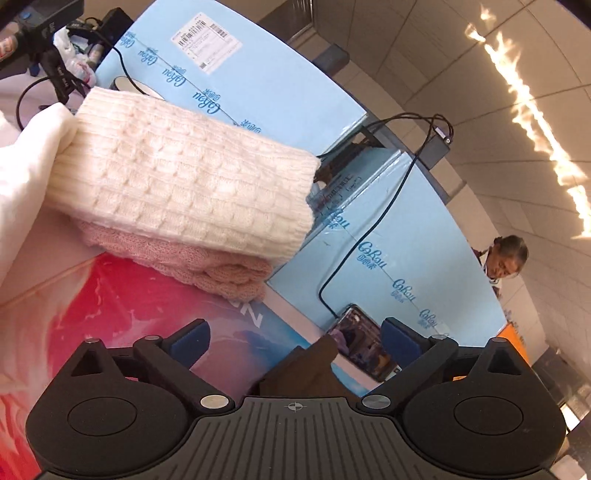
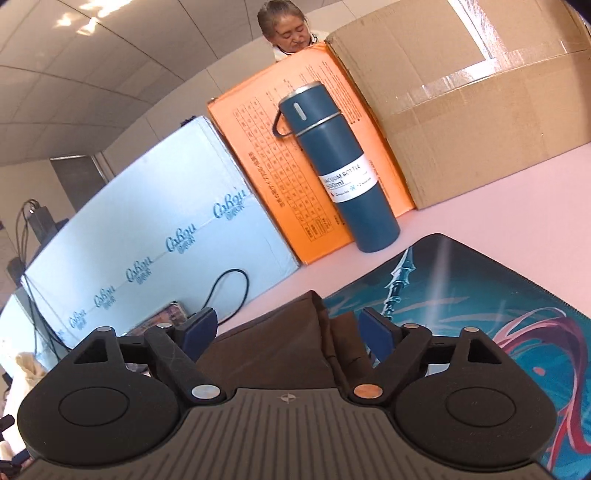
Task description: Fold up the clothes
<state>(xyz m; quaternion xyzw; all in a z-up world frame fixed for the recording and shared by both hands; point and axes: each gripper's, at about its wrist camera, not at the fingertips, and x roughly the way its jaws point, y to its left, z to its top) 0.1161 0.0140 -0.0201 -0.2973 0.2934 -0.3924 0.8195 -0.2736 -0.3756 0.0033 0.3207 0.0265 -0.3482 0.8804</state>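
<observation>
A dark brown garment [image 2: 273, 350] lies on the printed desk mat [image 2: 480, 295], its edge between the wide-apart fingers of my right gripper [image 2: 286, 332], which is open. In the left wrist view a corner of the same brown garment [image 1: 310, 365] lies between the spread fingers of my left gripper [image 1: 291, 338], also open. A folded cream knit sweater [image 1: 192, 177] sits on a folded pink knit [image 1: 207, 266] ahead on the left, beside a white cloth [image 1: 29, 158].
Light blue boxes [image 1: 295, 81] line the back, with a black cable [image 1: 354, 247] and a phone [image 1: 364, 347]. A blue vacuum bottle [image 2: 336, 166] stands against an orange box [image 2: 266, 147] and a cardboard box [image 2: 480, 92]. A person [image 2: 288, 29] sits behind.
</observation>
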